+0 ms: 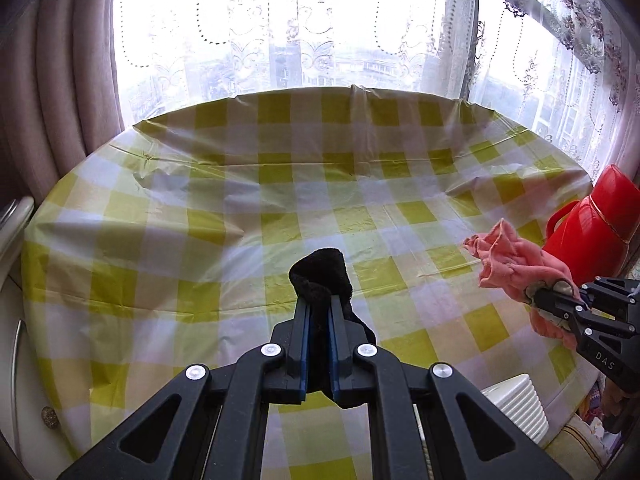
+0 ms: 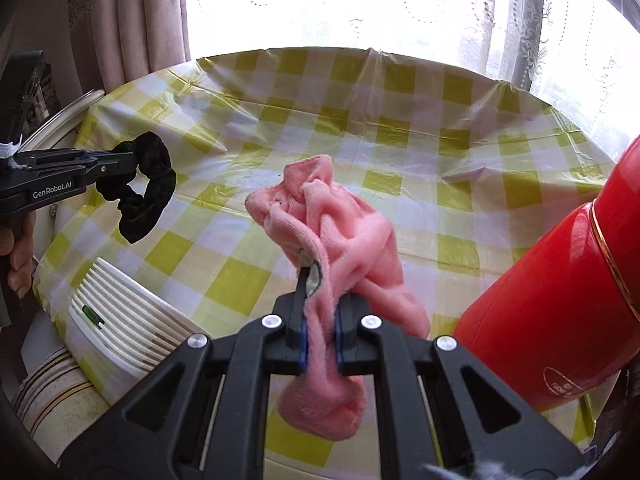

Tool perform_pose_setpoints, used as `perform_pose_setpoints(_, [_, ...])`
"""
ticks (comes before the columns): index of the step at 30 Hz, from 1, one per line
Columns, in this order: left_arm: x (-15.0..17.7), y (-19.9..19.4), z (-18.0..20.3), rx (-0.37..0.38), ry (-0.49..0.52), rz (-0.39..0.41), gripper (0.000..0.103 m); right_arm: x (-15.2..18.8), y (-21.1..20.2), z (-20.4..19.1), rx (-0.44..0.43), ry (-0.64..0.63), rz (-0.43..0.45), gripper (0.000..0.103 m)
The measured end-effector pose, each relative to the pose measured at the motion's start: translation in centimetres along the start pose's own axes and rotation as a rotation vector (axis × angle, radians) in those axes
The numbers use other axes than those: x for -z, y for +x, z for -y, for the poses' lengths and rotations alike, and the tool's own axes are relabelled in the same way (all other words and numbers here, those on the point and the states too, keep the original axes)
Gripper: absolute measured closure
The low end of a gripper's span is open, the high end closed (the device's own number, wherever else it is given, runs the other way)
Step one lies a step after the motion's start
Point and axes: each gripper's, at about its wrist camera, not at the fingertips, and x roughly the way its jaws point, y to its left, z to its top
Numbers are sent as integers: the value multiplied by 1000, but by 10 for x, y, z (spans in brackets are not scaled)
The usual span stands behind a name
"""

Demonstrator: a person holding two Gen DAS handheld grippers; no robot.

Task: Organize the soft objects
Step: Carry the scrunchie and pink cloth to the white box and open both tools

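Note:
My left gripper (image 1: 320, 300) is shut on a black velvet scrunchie (image 1: 320, 276) and holds it above the yellow checked tablecloth (image 1: 280, 184). In the right wrist view the left gripper (image 2: 132, 160) shows at the left with the scrunchie (image 2: 140, 192) hanging from it. My right gripper (image 2: 322, 292) is shut on a pink fleece cloth (image 2: 340, 232), bunched and lifted off the table. In the left wrist view the right gripper (image 1: 548, 298) shows at the right with the pink cloth (image 1: 516, 260).
A red thermos (image 2: 560, 288) stands at the table's right edge, close to the right gripper; it also shows in the left wrist view (image 1: 592, 224). A white ribbed appliance (image 2: 116, 328) sits at the near edge. Curtains and a window lie behind the table.

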Motion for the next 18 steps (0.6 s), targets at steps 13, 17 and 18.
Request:
perform_pose_setpoints(13, [-3, -73, 67, 89, 79, 101, 95, 31, -86, 23, 60, 79, 55, 91])
perform_pose_setpoints(17, [7, -89, 104, 147, 125, 109, 95, 54, -118, 39, 107, 123, 61, 91])
perform_pose_setpoints(18, [11, -92, 116, 166, 138, 108, 95, 60, -126, 44, 120, 133, 61, 91])
